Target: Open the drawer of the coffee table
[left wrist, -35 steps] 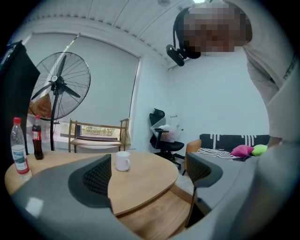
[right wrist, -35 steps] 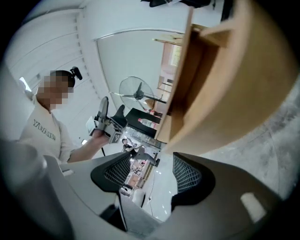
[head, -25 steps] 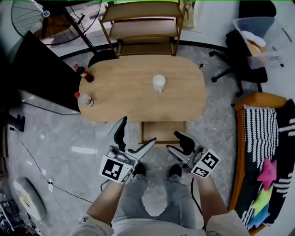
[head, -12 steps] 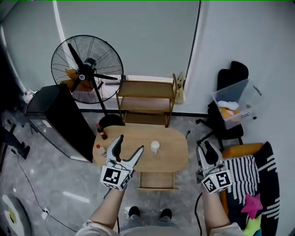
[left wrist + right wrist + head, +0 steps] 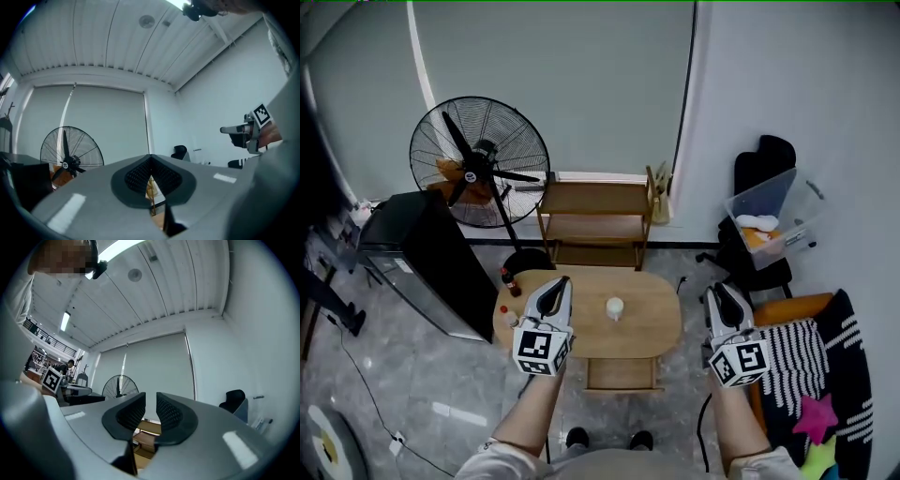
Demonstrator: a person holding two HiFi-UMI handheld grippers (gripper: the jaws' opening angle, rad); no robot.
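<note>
Grey-floored room, one coffee table (image 5: pixel 649 325), two bottles (image 5: pixel 507 280), one cup (image 5: pixel 615 307), left gripper (image 5: pixel 560 284) clenched empty, right gripper (image 5: pixel 719 291) fingers closing, empty.

The head view looked down from high above the desk (image 5: pixel 649 323), facing the far wall (image 5: pixel 581 84). Both gripper views looked level along their jaws; all three shared the fan (image 5: pixel 478 173).

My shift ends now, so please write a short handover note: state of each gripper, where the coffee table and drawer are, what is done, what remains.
Left gripper: jaws shut, empty, held high above the table.
Right gripper: jaws closing, a narrow gap, nothing between them, also held high.
Coffee table: on the floor below, ahead of the person's feet; its drawer is pulled out toward them.
Done: the drawer looks open.
Left: probably nothing.
</note>
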